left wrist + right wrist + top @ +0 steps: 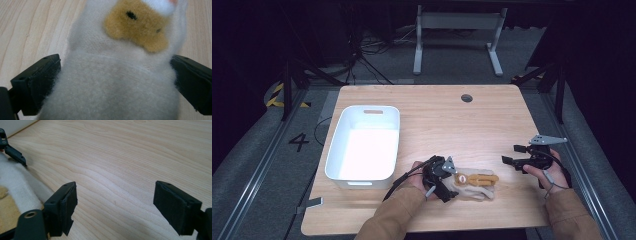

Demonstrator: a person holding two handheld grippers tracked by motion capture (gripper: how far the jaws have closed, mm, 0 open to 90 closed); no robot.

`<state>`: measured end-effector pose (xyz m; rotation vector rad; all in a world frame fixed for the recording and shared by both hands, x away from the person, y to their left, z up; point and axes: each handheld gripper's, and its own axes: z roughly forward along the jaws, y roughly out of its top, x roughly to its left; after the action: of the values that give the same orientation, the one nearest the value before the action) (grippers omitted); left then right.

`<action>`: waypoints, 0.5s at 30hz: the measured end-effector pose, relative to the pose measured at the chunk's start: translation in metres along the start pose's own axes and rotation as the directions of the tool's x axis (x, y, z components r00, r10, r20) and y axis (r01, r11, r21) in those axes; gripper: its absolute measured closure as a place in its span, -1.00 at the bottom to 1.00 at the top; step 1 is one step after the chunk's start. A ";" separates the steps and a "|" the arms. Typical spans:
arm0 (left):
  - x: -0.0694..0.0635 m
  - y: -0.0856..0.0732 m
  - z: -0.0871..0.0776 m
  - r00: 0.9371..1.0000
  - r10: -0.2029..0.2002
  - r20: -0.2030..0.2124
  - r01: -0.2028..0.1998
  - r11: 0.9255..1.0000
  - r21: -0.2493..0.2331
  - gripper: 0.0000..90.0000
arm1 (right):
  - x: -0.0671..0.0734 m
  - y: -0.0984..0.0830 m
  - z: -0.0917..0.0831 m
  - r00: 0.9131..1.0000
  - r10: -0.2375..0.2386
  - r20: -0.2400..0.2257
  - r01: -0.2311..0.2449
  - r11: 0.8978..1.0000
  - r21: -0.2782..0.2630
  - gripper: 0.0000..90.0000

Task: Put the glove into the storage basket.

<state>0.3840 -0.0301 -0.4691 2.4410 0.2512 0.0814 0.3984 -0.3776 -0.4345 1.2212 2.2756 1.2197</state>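
A fluffy beige and orange plush toy (476, 181) lies on the wooden table (447, 125) near its front edge. My left gripper (451, 184) is at the toy's left end, its jaws wide apart on either side of the plush body. In the left gripper view the toy (117, 75) fills the gap of the left gripper (116, 82) and brushes both jaws. My right gripper (510, 153) hovers open to the right of the toy, nothing between its jaws. The right gripper view has the right gripper (115, 205) over bare wood, the toy (15, 187) at far left.
A white plastic bin (334, 150) with nothing in it stands at the table's left, close to my left hand. A round cable hole (466, 98) sits near the far edge. The table's front edge runs just below the toy.
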 end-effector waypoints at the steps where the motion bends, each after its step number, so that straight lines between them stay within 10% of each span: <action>1: 0.000 0.000 0.000 1.000 0.002 0.001 -0.002 1.000 -0.001 -0.96 | 0.000 0.000 0.000 1.000 0.001 0.002 -0.001 1.000 0.004 -0.57; 9: -0.003 0.006 0.001 1.000 0.008 0.003 -0.008 1.000 0.007 -0.84 | 0.000 -0.001 0.000 1.000 -0.006 0.006 0.006 1.000 0.011 -0.57; 15: -0.006 0.009 -0.006 1.000 -0.020 -0.016 0.020 1.000 0.020 -0.27 | 0.000 -0.001 0.000 1.000 -0.012 0.012 0.012 1.000 0.001 -0.56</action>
<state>0.3786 -0.0345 -0.4584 2.4581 0.2842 0.0895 0.3974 -0.3777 -0.4353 1.2101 2.2724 1.2042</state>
